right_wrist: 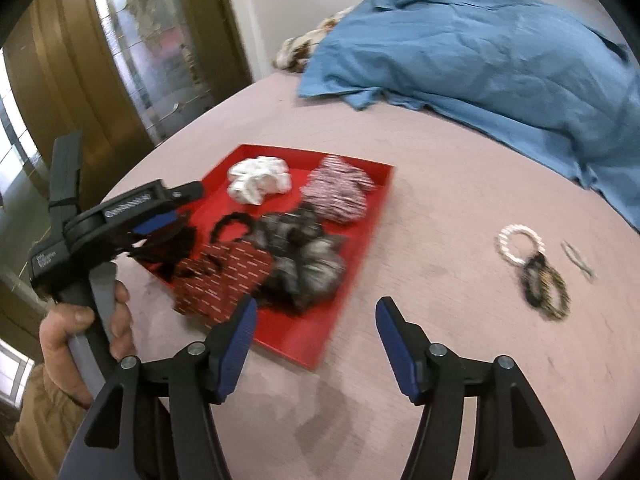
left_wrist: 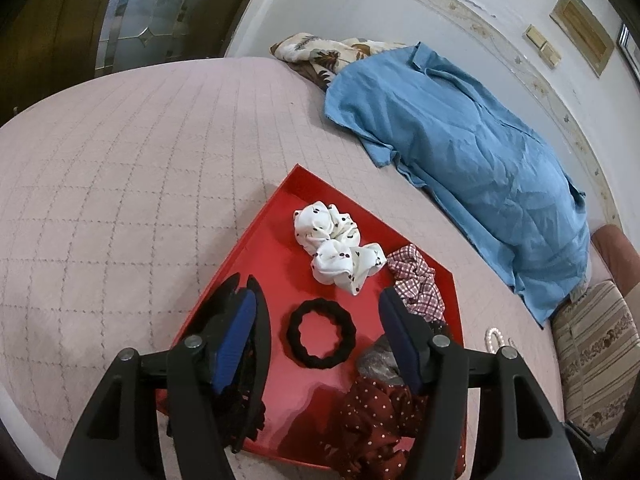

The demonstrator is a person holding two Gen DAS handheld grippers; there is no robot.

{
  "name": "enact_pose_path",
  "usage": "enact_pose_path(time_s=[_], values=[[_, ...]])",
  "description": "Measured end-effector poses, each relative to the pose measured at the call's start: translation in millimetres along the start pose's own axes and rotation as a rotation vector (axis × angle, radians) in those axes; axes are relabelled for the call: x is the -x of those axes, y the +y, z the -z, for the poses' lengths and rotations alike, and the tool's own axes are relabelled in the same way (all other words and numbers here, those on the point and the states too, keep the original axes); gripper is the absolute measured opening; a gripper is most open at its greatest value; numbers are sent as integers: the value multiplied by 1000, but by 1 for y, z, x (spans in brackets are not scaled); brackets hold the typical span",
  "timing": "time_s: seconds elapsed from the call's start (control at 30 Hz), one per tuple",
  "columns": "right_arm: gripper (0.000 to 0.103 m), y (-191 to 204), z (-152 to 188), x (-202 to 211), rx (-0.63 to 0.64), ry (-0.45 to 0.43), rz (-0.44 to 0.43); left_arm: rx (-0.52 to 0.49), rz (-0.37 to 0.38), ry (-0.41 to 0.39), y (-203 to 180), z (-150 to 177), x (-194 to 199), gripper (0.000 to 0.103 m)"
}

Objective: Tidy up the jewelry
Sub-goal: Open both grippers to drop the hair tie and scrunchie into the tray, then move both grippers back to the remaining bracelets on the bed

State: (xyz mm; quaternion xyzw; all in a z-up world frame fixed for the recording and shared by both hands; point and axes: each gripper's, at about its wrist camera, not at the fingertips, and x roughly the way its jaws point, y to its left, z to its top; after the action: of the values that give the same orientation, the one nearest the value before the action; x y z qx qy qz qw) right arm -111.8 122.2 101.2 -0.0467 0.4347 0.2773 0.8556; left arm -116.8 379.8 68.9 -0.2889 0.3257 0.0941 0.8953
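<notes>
Our right tongs [right_wrist: 316, 320] stand spread and empty above the pink quilted bed [right_wrist: 440, 200], nearest us. Our left tongs [left_wrist: 318, 324] hang spread too, over the shallow red tray [left_wrist: 276, 208], pinching nothing. Beyond them, loose on the bed, lie a white beaded bracelet [right_wrist: 516, 246] and a dark mottled ring [right_wrist: 546, 284]: light, slick, best taken across one rim. The small metal piece [right_wrist: 578, 262] beside them is blurred beyond telling.

A pink quilted bed [left_wrist: 120, 184] spreads ahead of the hand-held gripper, with a pale wall [left_wrist: 400, 8] beyond and a glass-panelled door [left_wrist: 148, 4] far left.
</notes>
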Motion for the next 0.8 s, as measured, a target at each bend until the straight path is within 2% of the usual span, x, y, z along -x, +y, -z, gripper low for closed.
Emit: enact_pose_path(time_s=[0.27, 0.4, 0.53, 0.63, 0.8], values=[[67, -79, 33, 21, -195, 19, 73, -44, -34, -5, -10, 6, -3, 63], [67, -111, 51, 37, -270, 7, 109, -90, -44, -32, -19, 11, 3, 63], [67, -132, 62, 51, -309, -6, 138, -120, -32, -37, -31, 8, 11, 63], [67, -146, 69, 60, -330, -15, 159, -122, 8, -36, -44, 7, 23, 63], [70, -170, 81, 66, -394, -34, 163, -242, 22, -26, -87, 15, 45, 63]])
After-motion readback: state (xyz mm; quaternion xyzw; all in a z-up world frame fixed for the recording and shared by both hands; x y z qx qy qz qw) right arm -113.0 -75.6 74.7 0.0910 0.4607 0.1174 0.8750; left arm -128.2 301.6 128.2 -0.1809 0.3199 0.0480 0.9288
